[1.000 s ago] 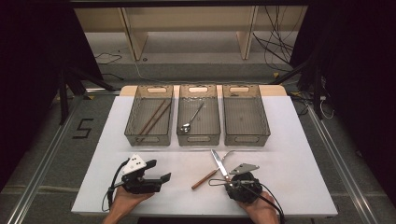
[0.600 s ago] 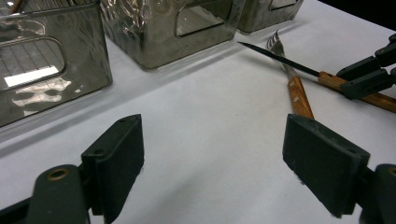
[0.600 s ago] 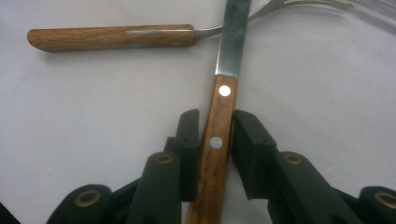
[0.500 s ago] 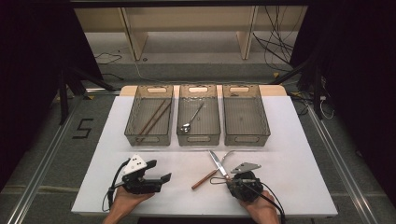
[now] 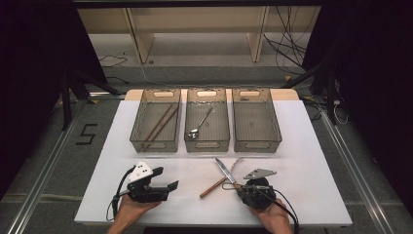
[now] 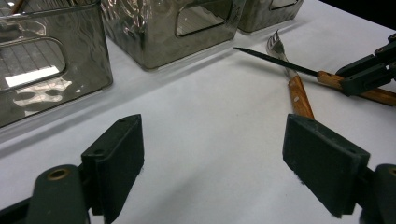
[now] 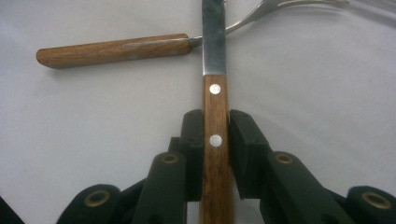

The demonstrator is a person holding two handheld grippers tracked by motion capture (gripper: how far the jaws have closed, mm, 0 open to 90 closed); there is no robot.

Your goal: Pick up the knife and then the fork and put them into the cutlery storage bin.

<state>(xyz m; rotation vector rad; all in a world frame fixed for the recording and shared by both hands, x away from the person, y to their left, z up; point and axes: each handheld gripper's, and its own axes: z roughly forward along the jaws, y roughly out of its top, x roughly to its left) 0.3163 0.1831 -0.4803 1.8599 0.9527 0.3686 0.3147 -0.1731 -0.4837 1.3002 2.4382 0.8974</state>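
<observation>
Right gripper (image 7: 215, 140) jaws just closed onto knife (image 7: 214, 56) handle, knife low on white surface (image 5: 311, 161), blade across fork (image 7: 112, 49); grip looks set, lift next. Left gripper (image 6: 224, 154) jaws wide open, empty, near 3 bins (image 5: 256, 144)

I could read just one mark: a black 5 (image 5: 86, 134) taped on the floor (image 5: 44, 161), left of my table (image 5: 311, 161).
</observation>
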